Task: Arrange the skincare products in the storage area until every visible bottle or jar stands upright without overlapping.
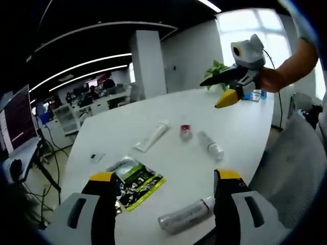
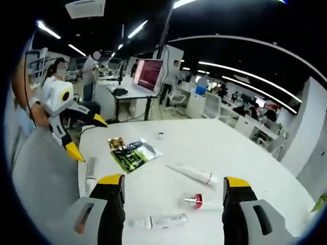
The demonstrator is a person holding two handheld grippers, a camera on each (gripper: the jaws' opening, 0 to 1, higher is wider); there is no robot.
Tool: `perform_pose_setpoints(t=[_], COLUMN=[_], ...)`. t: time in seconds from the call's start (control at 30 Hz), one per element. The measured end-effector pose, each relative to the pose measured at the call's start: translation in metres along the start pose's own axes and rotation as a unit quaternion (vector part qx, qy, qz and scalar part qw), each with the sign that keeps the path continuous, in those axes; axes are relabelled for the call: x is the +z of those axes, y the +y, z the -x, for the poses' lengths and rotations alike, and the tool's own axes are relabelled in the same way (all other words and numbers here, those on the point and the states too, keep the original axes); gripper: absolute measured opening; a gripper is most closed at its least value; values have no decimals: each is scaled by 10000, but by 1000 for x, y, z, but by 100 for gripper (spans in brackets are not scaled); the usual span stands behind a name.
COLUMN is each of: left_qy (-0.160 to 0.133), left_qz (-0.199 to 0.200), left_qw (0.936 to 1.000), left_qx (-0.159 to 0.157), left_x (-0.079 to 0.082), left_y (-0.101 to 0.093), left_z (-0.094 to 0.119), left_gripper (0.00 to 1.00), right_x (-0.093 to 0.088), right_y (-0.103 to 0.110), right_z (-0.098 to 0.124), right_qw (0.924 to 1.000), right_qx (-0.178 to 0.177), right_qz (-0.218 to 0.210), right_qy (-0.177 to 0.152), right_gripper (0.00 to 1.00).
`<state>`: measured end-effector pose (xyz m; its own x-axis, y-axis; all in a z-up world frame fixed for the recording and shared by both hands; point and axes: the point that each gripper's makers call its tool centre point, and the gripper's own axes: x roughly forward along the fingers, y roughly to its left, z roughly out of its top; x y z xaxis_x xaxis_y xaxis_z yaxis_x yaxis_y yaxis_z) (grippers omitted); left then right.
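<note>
While both grippers, left gripper (image 1: 163, 196) and right gripper (image 2: 173, 199), hover open and empty, bottles (image 1: 185, 215) lie flat; grasping one comes next.

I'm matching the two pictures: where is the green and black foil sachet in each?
Left gripper view: green and black foil sachet lies low, left of centre, beside the left gripper's left jaw.
Right gripper view: sachet left of centre, mid-height.
Shared landmark: white squeeze tube.

green sachet (image 1: 137, 179) print too blurred, monitor (image 2: 147, 74) text illegible, nothing readable
</note>
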<state>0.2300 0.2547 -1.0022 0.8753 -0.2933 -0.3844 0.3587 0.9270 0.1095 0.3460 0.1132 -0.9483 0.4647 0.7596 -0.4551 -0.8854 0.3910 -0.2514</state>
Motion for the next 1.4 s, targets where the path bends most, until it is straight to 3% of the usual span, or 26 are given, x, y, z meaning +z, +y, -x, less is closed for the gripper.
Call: perform_pose_setpoints(t=[0.13,0.3,0.47,0.63,0.93,1.13,1.27,1.4], left_qy=[1,43,104,199,175,225,126,145], left_qz=[-28,0,30,40,19,37,-25,66], left_qw=[10000,10000,9999,9996,9995,9995,9997,9997], left_qx=[21,73,134,200,245,230,202,206], left_x=[0,-2,-5,-9,-8,-10,-6,-7], left_y=[1,3,5,8,10,9,7,7], left_z=[0,1,1,1,2,2,3,1], left_gripper=[72,70,66,65,63,60,57,59], right_x=[8,18,10,4,15,2,-8,-16], right_y=[-9,-19,-17,-18,-24,-22,-25,-27], right_z=[-16,-34,-57,-80,-115,-131,-147,-157], right_qw=[9997,9978,9903,9776,9595,9412,9268,9190], right_qx=[203,500,1122,1516,1849,2123,2212,2280], right_qz=[-4,303,242,809,1430,1610,1945,1984], right_qy=[130,300,786,1211,1570,2076,2328,2532], right_gripper=[82,80,81,80,79,83,82,80])
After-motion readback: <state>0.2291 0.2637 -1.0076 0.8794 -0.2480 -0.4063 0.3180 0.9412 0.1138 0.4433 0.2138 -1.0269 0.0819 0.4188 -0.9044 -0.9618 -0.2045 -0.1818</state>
